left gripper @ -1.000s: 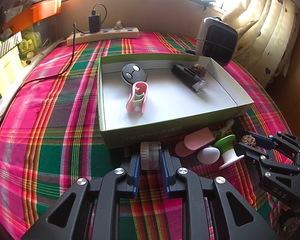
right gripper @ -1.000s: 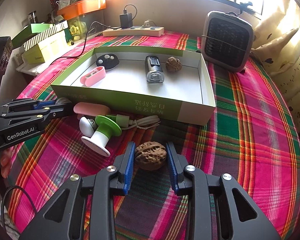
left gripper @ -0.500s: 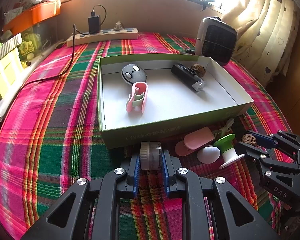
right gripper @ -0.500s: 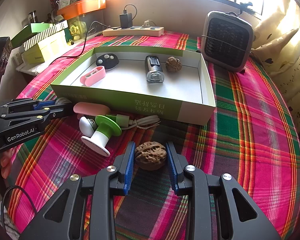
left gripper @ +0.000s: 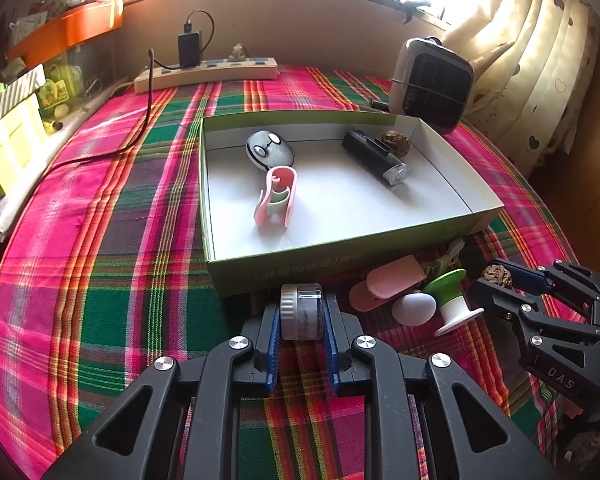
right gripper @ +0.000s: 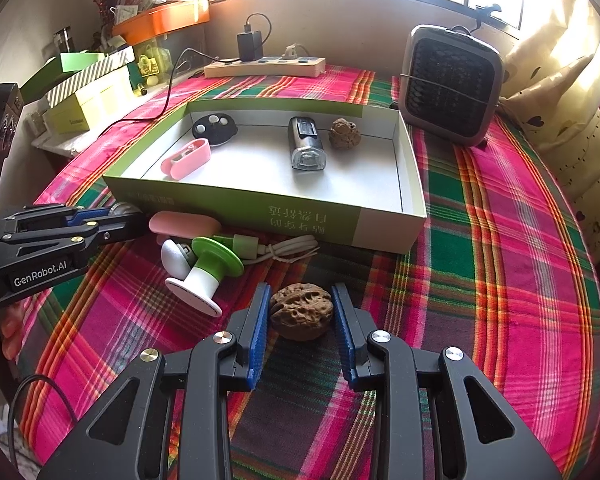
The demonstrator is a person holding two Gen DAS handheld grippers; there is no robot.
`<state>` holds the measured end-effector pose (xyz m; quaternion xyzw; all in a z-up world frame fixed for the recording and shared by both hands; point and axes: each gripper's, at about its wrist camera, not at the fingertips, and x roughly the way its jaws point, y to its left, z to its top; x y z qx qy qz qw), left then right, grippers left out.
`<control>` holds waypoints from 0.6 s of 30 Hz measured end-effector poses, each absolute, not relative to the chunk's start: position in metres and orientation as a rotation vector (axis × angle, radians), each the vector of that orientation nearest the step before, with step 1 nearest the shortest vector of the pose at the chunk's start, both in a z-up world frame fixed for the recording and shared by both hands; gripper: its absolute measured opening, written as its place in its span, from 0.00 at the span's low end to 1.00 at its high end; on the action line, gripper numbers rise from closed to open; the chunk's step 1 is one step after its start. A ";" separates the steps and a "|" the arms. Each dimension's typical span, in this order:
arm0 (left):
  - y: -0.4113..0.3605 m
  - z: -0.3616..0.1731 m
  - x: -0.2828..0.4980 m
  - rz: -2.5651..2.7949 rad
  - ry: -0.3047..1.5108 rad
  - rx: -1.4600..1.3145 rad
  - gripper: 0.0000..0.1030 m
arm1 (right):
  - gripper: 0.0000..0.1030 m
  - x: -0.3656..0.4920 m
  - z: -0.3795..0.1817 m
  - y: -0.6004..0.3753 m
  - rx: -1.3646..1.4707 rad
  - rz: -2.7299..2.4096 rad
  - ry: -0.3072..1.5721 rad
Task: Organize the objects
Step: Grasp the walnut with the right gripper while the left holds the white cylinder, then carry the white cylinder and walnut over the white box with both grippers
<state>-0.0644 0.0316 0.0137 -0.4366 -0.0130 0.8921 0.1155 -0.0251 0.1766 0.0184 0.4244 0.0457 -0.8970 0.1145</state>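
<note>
At lower centre of each wrist view, the left gripper (left gripper: 302, 316) clamps a small jar (left gripper: 302, 312) and the right gripper (right gripper: 302, 316) clamps a walnut (right gripper: 302, 311), presumably for transfer into the green box (left gripper: 440, 226) above them.

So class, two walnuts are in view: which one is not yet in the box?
The walnut between the right gripper fingers, on the plaid cloth in front of the box. The other walnut already lies inside, beside the black torch.

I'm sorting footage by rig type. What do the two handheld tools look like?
Both the left tool and the right tool are black skeletal linkages with silver screws and ribbed blue pads. One reads "GenRobot.AI" on its side, the other "DAS". A thin black cable loops nearby.
</note>
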 end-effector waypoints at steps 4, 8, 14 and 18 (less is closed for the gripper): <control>0.030 0.018 -0.062 2.623 -0.038 -1.262 0.16 | 0.31 -0.025 0.022 0.176 1.234 -2.636 0.133; 0.029 0.025 -0.059 2.629 -0.035 -1.239 0.16 | 0.31 -0.024 0.026 0.176 1.221 -2.640 0.133; 0.030 0.035 -0.057 2.641 -0.026 -1.201 0.16 | 0.31 -0.025 0.033 0.175 1.197 -2.647 0.132; 0.029 0.041 -0.058 2.654 -0.026 -1.181 0.16 | 0.31 -0.026 0.038 0.175 1.176 -2.654 0.134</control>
